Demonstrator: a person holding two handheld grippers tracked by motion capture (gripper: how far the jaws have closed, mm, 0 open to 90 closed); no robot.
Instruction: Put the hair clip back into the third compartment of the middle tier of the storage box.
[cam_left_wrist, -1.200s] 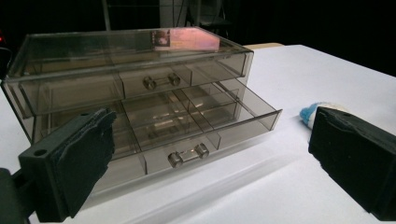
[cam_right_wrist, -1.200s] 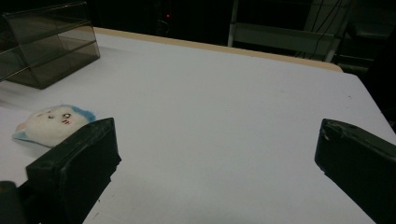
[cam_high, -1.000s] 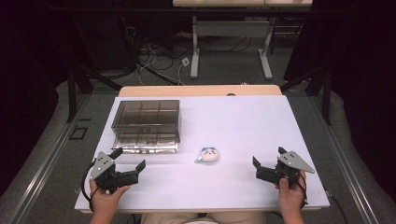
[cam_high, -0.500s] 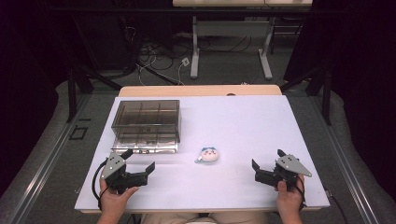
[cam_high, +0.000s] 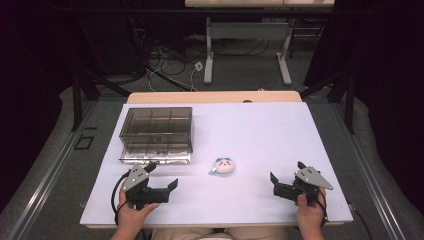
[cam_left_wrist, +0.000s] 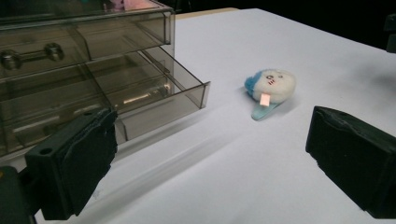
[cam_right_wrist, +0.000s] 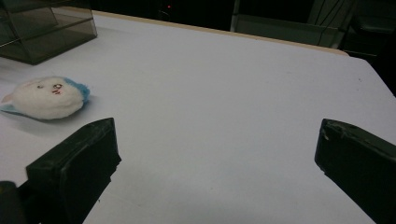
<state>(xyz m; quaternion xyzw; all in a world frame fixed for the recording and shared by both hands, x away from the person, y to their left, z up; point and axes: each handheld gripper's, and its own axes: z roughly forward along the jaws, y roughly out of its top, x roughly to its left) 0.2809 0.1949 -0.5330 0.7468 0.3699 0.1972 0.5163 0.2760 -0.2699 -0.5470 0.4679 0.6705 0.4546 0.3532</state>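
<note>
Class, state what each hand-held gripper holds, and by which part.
Nothing is held: the left hand-held gripper and right hand-held gripper are open, apart from the small white-and-blue plush toy.

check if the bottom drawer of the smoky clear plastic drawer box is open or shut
Open: in the left gripper view the bottom drawer juts out past the smoky clear plastic drawer box; the drawer above sits flush.

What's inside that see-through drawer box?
The drawer box has its bottom drawer pulled partly out, and that drawer looks empty. Something pink sits on top at the back; the smoky walls blur the rest.
</note>
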